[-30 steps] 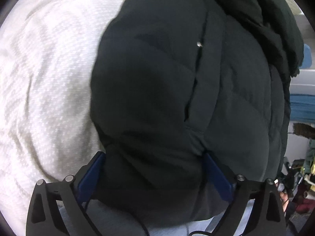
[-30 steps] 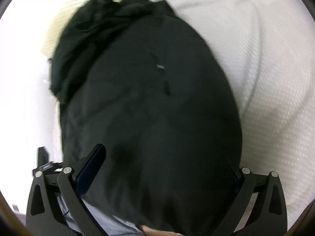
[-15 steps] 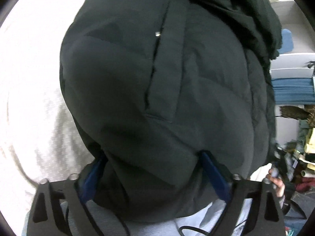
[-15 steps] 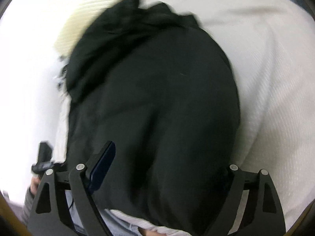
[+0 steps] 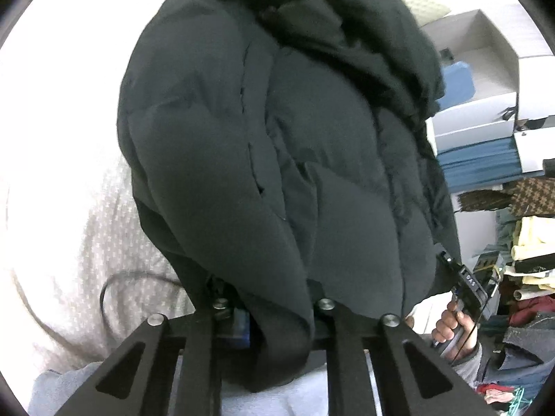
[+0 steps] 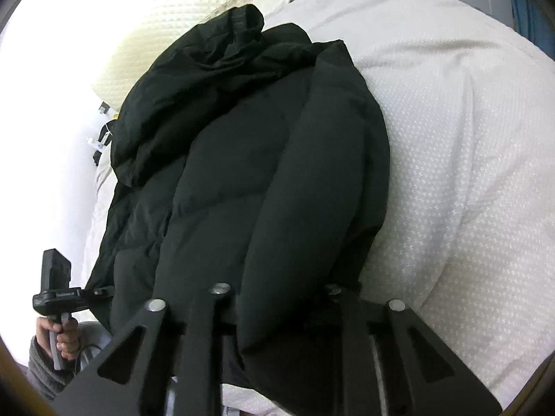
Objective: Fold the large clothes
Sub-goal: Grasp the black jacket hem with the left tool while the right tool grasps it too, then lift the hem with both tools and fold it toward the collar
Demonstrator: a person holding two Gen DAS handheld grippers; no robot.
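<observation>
I have the black puffer jacket lying on the white bedspread. Left hand-held gripper and right hand-held gripper have just been closing and now pinch the jacket's near hem. I judge both should lift evenly, carrying the hem toward the hood.

Bare white bedspread lies open right of the black jacket.
</observation>
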